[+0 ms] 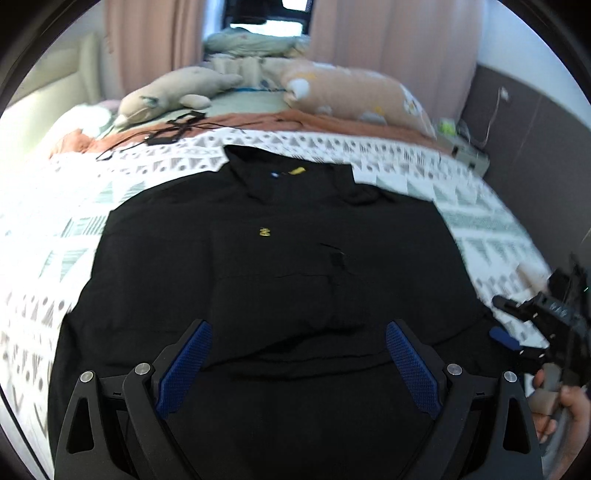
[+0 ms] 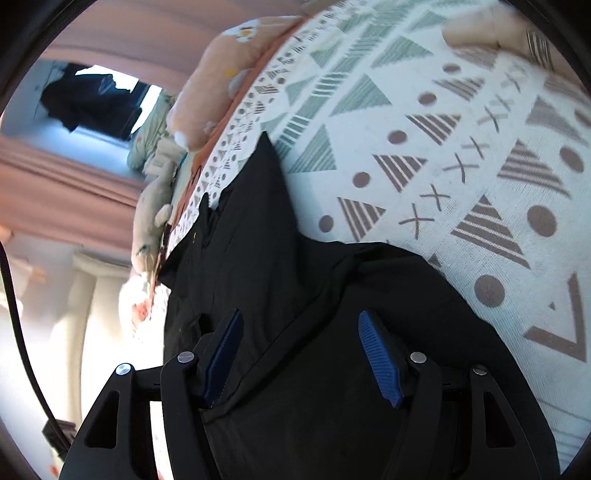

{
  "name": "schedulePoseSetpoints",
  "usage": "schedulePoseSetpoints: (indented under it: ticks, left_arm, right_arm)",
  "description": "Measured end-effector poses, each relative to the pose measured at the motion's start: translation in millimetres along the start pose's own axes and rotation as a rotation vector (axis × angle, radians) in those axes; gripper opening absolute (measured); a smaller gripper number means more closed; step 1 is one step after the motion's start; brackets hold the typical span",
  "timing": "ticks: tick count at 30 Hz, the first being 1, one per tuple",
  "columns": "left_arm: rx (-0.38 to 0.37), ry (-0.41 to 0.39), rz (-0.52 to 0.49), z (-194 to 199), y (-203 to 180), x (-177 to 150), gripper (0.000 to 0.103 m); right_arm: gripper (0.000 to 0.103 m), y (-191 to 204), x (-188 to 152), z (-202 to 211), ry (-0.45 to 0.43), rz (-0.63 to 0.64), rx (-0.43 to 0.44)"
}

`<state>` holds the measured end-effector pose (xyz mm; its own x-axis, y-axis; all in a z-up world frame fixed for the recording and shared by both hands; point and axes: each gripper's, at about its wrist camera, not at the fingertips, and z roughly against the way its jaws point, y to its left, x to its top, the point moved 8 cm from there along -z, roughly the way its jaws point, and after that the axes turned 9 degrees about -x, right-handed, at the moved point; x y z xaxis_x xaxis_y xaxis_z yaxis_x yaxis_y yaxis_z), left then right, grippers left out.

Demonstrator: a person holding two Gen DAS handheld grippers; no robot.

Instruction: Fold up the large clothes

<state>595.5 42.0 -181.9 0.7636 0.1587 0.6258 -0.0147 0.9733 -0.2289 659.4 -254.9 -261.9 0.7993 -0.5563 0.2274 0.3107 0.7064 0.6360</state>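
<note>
Left claw (image 1: 299,363): blue pads well apart, nothing between them, hovering over the near hem of the black shirt.
Right claw (image 2: 301,354): pads apart, not pressing; rolled sideways over the shirt's right-hand edge, with dark cloth lying under and between the fingers; whether any cloth is touched cannot be told.
Right hand (image 1: 561,402): seen from the left wrist view at the shirt's right side, gripping the tool handle.
Black shirt (image 1: 273,266): spread flat on the bed, collar away, hem nearest, yellow mark on the chest; long axis running from hem toward collar, straight ahead of the left claw.
Sleeve or side flap (image 2: 258,192): stretching from the shirt's body toward the collar end, alongside the patterned sheet.
Key relation: shirt's right edge directly below the right claw, so that hand judged nearer for a side fold; left claw centred on the hem, far from either side.
Bed sheet (image 1: 388,155): white with triangles, around the shirt on all sides.
Beyond the shirt's collar: black cable (image 1: 173,129), grey plush toy (image 1: 173,96), peach plush toy (image 1: 351,96), pink curtains (image 1: 388,33).
</note>
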Motion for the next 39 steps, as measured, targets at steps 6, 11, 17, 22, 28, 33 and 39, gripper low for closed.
schedulePoseSetpoints:
  ticks: [6,11,17,22,28,33,39]
  left_arm:
    - [0.059,0.113,-0.103,-58.6,-26.3,4.3,0.096]
    - [0.12,0.19,-0.149,-92.3,-27.3,-0.1,0.096]
    - [0.176,0.223,-0.144,-107.3,-13.0,1.2,0.064]
    - [0.125,0.198,-0.092,-90.3,2.6,12.4,0.033]
    - [0.086,0.031,-0.025,-37.0,21.5,56.3,0.031]
    - [0.101,-0.06,0.014,0.0,50.4,76.4,0.031]
    - [0.149,-0.008,0.068,14.9,106.6,61.7,0.037]
  right_arm:
    - [0.062,-8.5,13.6,-18.5,0.034,-0.06,0.049]
    - [0.061,-0.5,15.3,-25.8,0.06,-0.049,0.062]
    - [0.042,9.4,7.5,-41.9,0.114,-0.033,0.073]
    - [0.009,-4.6,11.5,-45.0,0.113,-0.117,0.104]
    - [0.005,-8.6,24.4,-25.9,0.019,-0.115,0.082]
    - [0.006,-6.0,24.3,-25.1,0.015,-0.083,0.046]
    - [0.029,3.7,15.5,-29.1,0.055,-0.007,-0.024]
